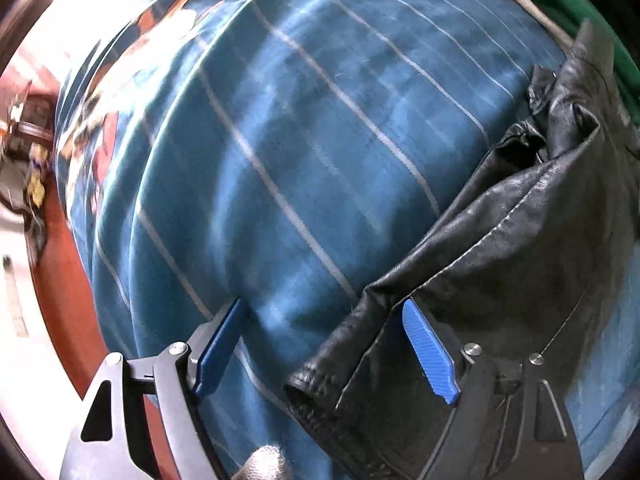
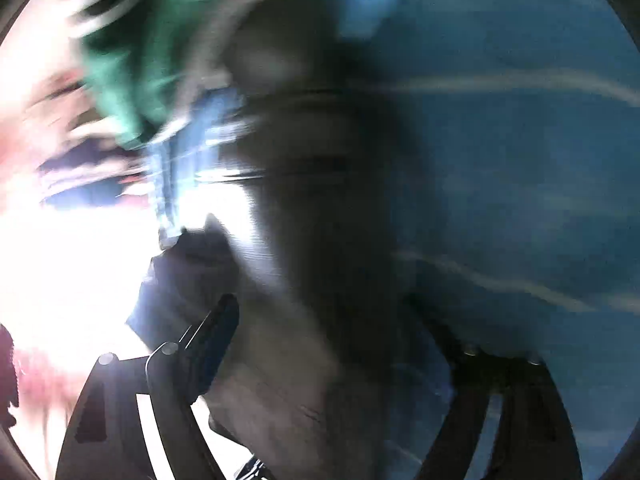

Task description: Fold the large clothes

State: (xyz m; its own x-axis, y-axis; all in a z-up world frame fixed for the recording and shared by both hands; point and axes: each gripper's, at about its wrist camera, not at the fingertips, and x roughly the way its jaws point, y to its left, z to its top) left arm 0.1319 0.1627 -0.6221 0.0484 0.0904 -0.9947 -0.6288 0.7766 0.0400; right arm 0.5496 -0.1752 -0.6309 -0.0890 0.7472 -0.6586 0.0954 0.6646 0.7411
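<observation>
Black leather jacket: crumpled on blue striped bedspread, sleeve cuff between the fingers.
Left tool: spread wide, gripping nothing.
Right tool: blurred, cannot tell.

We see the black jacket as leather, smooth with a soft sheen and fine creases, its cuff grainy. The blue bedcover looks like matt woven cloth with thin pale stripes. The left claw has ribbed blue plastic pads on matt dark metal arms with shiny rivets. The green item seems matt cloth. The right wrist view is too blurred to judge finish.
</observation>
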